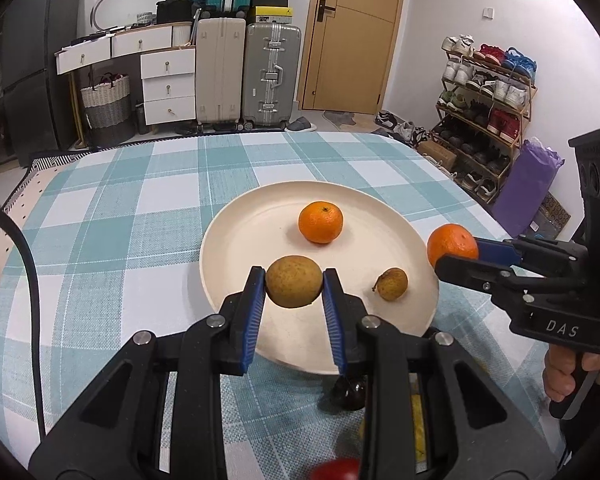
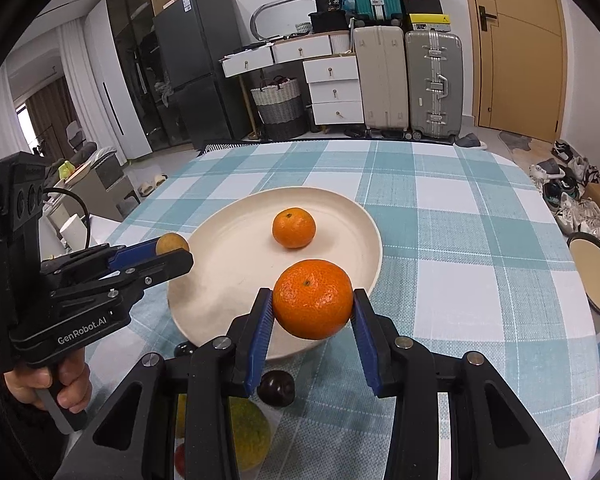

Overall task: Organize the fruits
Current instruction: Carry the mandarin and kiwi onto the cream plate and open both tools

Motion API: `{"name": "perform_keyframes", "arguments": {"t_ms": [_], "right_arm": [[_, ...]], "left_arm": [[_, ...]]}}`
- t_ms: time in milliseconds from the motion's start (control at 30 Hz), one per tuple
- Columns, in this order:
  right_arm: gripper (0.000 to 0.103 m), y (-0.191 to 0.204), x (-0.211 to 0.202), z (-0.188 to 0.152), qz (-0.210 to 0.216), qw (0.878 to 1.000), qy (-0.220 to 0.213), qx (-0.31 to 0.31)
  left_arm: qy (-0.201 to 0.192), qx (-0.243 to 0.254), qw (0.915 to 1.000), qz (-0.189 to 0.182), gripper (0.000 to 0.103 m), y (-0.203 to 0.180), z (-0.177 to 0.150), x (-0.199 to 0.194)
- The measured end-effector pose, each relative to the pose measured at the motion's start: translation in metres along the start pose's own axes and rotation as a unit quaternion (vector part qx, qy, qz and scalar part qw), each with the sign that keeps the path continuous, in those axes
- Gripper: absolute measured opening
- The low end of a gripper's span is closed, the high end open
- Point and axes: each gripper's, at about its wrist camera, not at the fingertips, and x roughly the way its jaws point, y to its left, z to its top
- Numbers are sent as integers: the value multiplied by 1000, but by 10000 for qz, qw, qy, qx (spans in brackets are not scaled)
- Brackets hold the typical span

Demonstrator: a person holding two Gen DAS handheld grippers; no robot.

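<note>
My left gripper [image 1: 294, 286] is shut on a round brown-yellow fruit [image 1: 294, 276], held just above the near rim of a cream plate [image 1: 228, 240]. On the plate lie a mandarin [image 1: 320, 222] and a small brown fruit [image 1: 392, 284]. My right gripper [image 2: 313, 308] is shut on a second mandarin [image 2: 312, 292], over the plate's [image 2: 220, 272] near right rim. The left wrist view shows the right gripper [image 1: 458, 256] and its mandarin [image 1: 450, 242] at the plate's right edge. In the right wrist view the left gripper [image 2: 176, 252] carries the brown fruit [image 2: 171, 242].
Near the table's front edge lie a dark plum [image 2: 276, 387], a yellow-green fruit [image 2: 248, 432] and a red fruit [image 2: 180, 460]. A dark-rimmed dish [image 2: 594, 276] sits at the table's right edge. A checked teal cloth [image 1: 140, 220] covers the table. Suitcases, drawers and a shoe rack stand beyond.
</note>
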Motion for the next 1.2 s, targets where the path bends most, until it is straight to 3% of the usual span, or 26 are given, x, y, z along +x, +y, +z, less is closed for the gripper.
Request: {"name": "perform_keyframes", "arguments": {"t_ms": [800,867,933,1133,1200], "right_arm": [[40,-3,48,15,-214,9992,286,-194],[41,-2,49,16,-140,9993,300,-196],[56,0,42,16,-39,9997,108,-218],[89,-1,18,14,-353,9990,-147,-244],[92,-3,9,12,-429,9987,-173,-221]], "left_arm": [[264,12,9993,246,26,12,-4,31],[231,-22,9994,272,26,13,-4,29],[244,-43,9994,241,29,14,-3,29],[89,-26,9994,345,63,17,-5,12],[-22,-26,9994,338,80,17,-5,1]]}}
